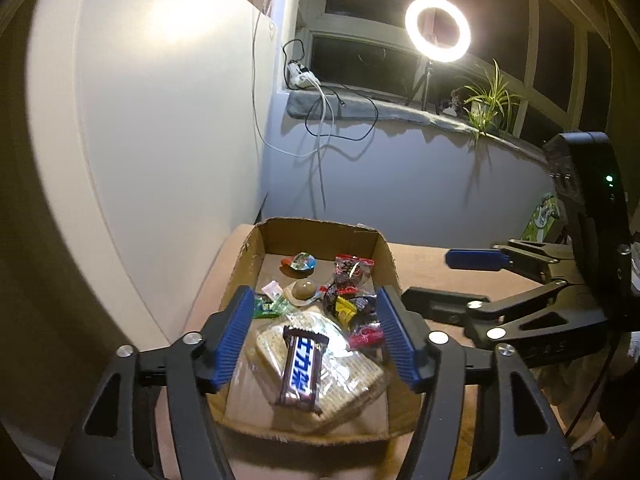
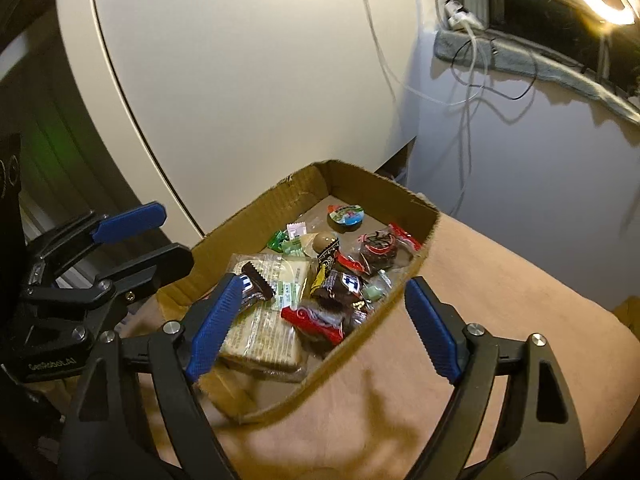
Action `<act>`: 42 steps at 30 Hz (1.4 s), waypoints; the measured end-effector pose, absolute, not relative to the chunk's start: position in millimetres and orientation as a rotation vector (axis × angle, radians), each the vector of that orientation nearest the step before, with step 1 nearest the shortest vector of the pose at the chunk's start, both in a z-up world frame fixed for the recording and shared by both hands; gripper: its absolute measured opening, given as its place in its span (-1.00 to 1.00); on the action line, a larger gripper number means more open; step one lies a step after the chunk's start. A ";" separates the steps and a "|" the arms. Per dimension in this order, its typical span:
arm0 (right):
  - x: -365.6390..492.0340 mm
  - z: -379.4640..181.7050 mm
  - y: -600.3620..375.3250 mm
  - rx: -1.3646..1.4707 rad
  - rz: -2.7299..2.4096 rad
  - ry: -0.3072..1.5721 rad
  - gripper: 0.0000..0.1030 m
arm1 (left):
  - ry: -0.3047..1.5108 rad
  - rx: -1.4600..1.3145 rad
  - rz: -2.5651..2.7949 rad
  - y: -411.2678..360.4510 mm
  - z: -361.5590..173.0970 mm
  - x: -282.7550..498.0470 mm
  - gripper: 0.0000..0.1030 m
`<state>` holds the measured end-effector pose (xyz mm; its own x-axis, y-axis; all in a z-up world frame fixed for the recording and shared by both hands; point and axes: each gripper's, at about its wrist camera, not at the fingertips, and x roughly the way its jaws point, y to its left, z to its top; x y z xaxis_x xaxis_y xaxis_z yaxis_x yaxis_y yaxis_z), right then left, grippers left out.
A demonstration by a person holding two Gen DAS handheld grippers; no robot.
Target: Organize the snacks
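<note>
The left gripper (image 1: pixel 316 340) hangs over the near end of the cardboard box (image 1: pixel 320 236), its blue pads spread wide with nothing pressed between them. Directly under it, a brown chocolate bar (image 1: pixel 300 368) lies loose on top of a clear pack of crackers (image 1: pixel 352 376), which fills the near end of the box floor.

The right gripper (image 2: pixel 320 324) also stands wide and grips nothing. Its left pad is over the box's near end, its right pad outside the box's right wall, above the tan cloth (image 2: pixel 500 300) that carries the box.

Further in, along the right wall, lie red-and-dark wrapped sweets (image 2: pixel 376 248) and a yellow-and-brown wrapper (image 2: pixel 324 272). Near the left wall sits a green packet (image 1: pixel 266 306), with a round brown sweet (image 1: pixel 302 290) beside it. A small jelly cup (image 1: pixel 304 262) rests by the far wall.

Beyond the cloth's far edge stand a white panel (image 1: pixel 160 120) and a windowsill with a lit ring light (image 1: pixel 437 29) and a potted plant (image 1: pixel 490 100).
</note>
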<state>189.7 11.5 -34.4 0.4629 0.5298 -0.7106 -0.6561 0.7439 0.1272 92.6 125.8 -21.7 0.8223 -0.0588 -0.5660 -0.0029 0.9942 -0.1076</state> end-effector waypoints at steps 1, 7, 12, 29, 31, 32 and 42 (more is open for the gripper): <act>184.8 -32.4 7.6 -0.169 0.730 0.798 0.67 | 0.604 -0.107 -0.027 124.9 -21.3 90.5 0.31; 160.1 -25.1 -11.8 -0.152 0.692 0.749 0.67 | 0.584 -0.112 0.000 114.9 -18.7 67.3 0.52; 137.7 -22.1 -28.5 -0.160 0.638 0.705 0.68 | 0.560 -0.080 0.037 102.3 -16.7 51.1 0.56; 100.6 -28.0 -64.6 -0.127 0.557 0.682 0.93 | 0.549 -0.077 0.098 89.6 -19.6 28.1 0.61; 100.3 -29.1 -66.8 -0.120 0.554 0.683 0.93 | 0.551 -0.076 0.097 88.7 -19.8 28.2 0.61; 100.3 -29.4 -67.7 -0.118 0.552 0.684 0.93 | 0.552 -0.075 0.097 87.7 -19.9 27.5 0.61; 97.4 -30.3 -72.2 -0.121 0.538 0.688 0.93 | 0.546 -0.070 0.094 81.4 -17.3 25.1 0.61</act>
<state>97.4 -72.2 -30.3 0.6425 0.4322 -0.6328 -0.5102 0.8574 0.0676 25.1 81.4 -17.3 0.8505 0.0706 -0.5212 -0.1079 0.9933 -0.0414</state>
